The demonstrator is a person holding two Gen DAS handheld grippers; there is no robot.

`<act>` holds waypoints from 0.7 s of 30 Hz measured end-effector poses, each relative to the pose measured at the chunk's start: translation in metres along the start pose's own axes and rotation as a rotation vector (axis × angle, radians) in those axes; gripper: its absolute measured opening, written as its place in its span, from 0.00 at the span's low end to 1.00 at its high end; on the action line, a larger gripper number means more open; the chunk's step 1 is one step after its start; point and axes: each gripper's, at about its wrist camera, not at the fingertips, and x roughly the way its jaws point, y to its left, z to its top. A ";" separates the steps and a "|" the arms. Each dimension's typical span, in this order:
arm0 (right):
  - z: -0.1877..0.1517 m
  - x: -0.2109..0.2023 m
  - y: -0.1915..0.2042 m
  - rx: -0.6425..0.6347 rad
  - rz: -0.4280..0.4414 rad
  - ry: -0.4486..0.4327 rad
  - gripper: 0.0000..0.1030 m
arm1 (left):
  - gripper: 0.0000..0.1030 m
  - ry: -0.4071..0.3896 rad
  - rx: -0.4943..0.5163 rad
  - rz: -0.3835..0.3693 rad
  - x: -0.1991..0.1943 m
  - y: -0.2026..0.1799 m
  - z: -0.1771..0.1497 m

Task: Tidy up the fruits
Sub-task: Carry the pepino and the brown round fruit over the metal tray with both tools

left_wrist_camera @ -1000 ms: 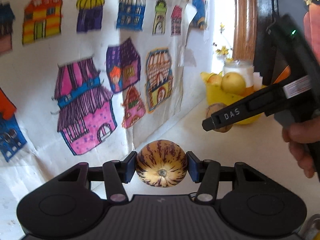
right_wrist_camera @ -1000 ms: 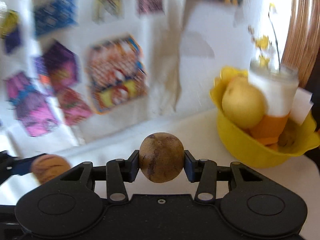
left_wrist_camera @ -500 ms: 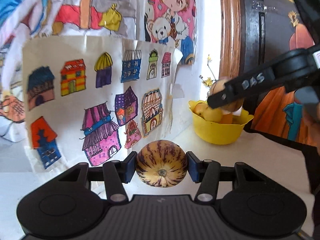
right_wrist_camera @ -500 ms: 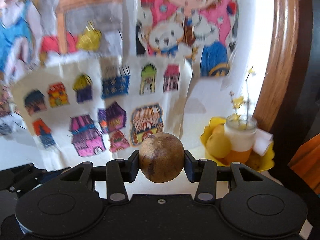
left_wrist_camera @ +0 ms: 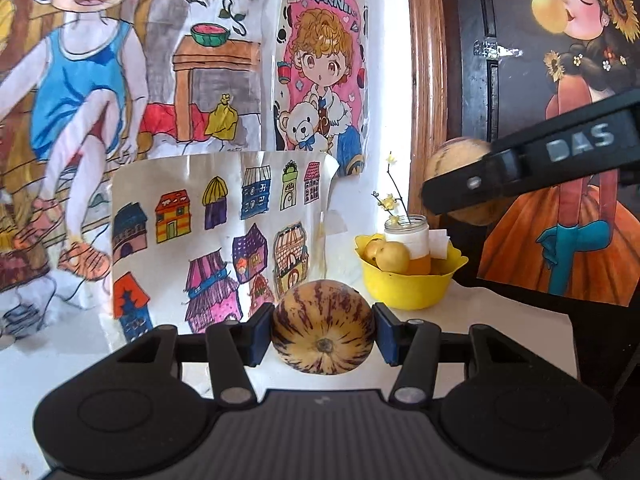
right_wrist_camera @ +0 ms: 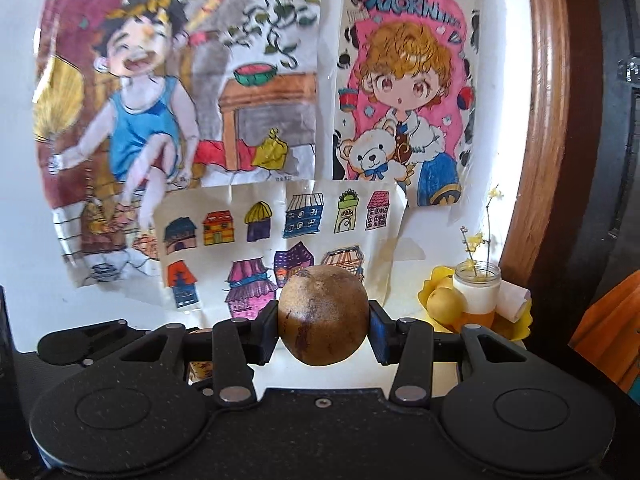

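Between the blue pads of the left tongs [left_wrist_camera: 324,338] sits a striped fruit [left_wrist_camera: 323,327], cream with purple streaks, stem scar facing the camera; both pads press its sides, so the tongs are closed on it at a partial opening, and the fruit is carried clear above the white tabletop [left_wrist_camera: 500,320]. The right tongs [right_wrist_camera: 323,330] are likewise closed on a round brown fruit [right_wrist_camera: 322,314], mottled and dull, held between both pads in the air. Seen from the left wrist, one finger of the right tongs crosses the upper right with the brown fruit partly hidden behind it. Farther back on the tabletop stands a yellow bowl [left_wrist_camera: 404,290] against the wall, holding yellow fruits [left_wrist_camera: 394,257] and a small glass jar [left_wrist_camera: 407,229] with a thin flowering twig [left_wrist_camera: 394,200]. A sheet of coloured house drawings [left_wrist_camera: 224,232] leans against the wall to the left of the bowl, with larger cartoon posters [left_wrist_camera: 320,60] above it. A wooden frame [left_wrist_camera: 426,80] rises behind the bowl.
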 end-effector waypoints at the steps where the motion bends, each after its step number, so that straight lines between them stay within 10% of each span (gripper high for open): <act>1: -0.002 -0.007 0.001 0.003 0.000 -0.004 0.46 | 0.55 0.004 -0.005 0.000 -0.005 -0.001 -0.002; 21: -0.055 -0.116 0.019 0.091 0.014 -0.090 0.46 | 0.55 0.000 0.021 -0.032 -0.081 -0.027 -0.032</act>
